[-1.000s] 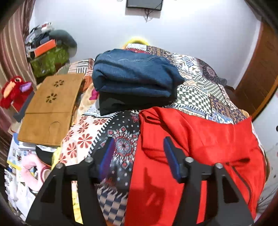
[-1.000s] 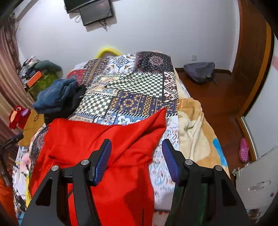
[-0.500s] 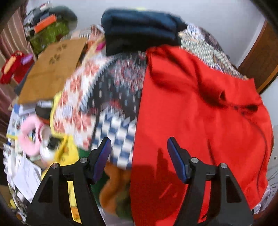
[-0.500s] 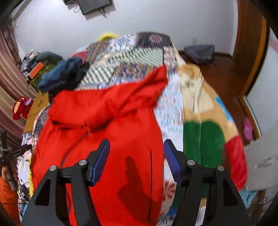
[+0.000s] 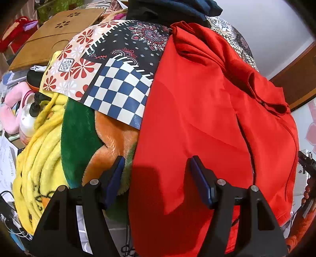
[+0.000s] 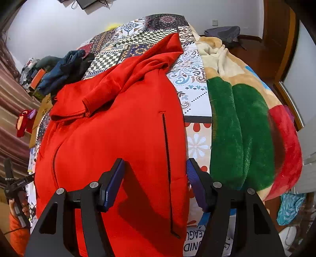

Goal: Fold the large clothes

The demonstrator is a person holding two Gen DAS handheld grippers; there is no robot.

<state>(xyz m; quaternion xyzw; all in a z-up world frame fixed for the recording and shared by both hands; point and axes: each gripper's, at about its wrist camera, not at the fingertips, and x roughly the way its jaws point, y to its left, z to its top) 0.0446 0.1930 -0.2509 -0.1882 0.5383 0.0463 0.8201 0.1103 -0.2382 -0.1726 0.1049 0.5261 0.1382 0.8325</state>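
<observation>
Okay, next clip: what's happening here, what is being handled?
A person holds a tool in each hand over a red jacket spread on a patchwork bedspread. The left tool and the right tool each hang above a near corner of the jacket's hem, both open, gripping nothing. The jacket lies unfolded; folded dark clothes sit at the far side.

White walls [image 6: 49, 29], wooden door [image 6: 280, 35], wood floor [image 6: 254, 53], wall-mounted screen [image 6: 86, 3], striped curtain [image 6: 13, 118].
</observation>
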